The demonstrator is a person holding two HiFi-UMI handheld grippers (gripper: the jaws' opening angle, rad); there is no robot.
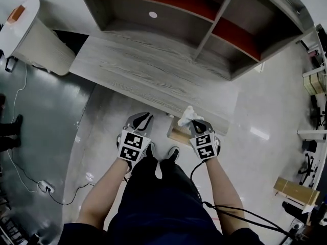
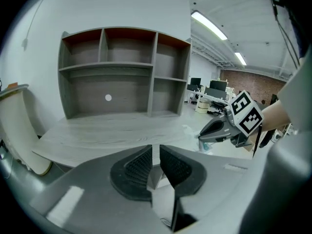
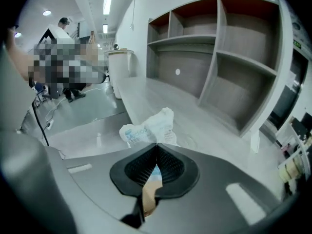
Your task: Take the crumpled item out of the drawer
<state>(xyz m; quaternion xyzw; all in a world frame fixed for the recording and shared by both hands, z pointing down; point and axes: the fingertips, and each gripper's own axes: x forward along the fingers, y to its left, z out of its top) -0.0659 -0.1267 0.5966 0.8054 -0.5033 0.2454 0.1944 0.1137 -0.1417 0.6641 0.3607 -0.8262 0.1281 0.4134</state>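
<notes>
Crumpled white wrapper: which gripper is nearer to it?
Right. The right gripper has its jaws shut on the crumpled white wrapper; the left gripper is apart from it, to its left.

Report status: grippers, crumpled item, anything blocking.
Left gripper empty, jaws slightly apart. Right gripper shut on crumpled wrapper, held by the open drawer at the desk edge. Nothing seen in the way.

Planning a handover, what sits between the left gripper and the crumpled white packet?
In the head view, only glossy grey floor and the open light-wood drawer lie between left gripper and crumpled white packet.
</notes>
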